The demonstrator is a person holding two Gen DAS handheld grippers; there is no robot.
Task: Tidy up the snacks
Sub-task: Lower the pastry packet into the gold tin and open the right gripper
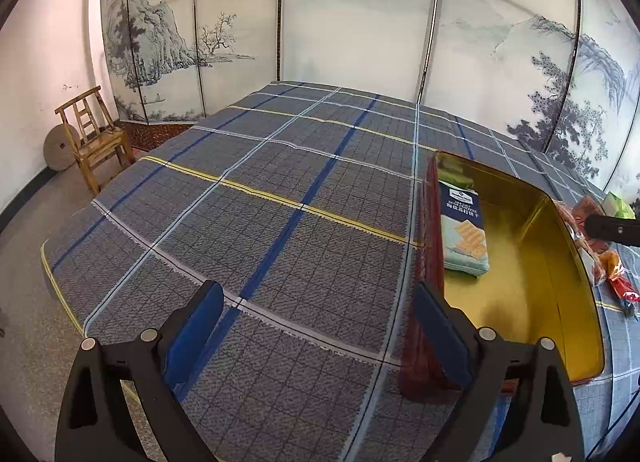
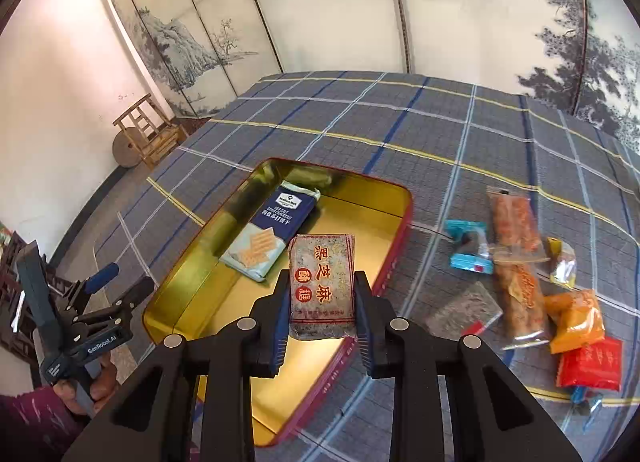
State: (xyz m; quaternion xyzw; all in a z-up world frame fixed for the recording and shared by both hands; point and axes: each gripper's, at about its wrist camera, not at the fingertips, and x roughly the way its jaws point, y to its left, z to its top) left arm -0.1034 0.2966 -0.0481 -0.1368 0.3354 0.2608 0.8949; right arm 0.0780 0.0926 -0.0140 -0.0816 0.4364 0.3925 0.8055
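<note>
Plaid-clothed surface (image 2: 460,134), painted folding screen (image 2: 340,2) behind. Right claw (image 2: 322,302) pinches a black sesame candy pack (image 2: 322,286), held above the gold-lined tin (image 2: 200,294). Cracker packet (image 2: 272,230) lies inside the tin. Loose snack packets (image 2: 516,262) on the cloth just right of it. Left claw (image 1: 316,322) spread, nothing between, beside the tin's left wall.

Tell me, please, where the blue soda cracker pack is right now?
In the right wrist view, the cracker pack lies flat inside the gold tin, toward its far left end, just beyond the sesame candy pack held by the right hand-held gripper.
</note>
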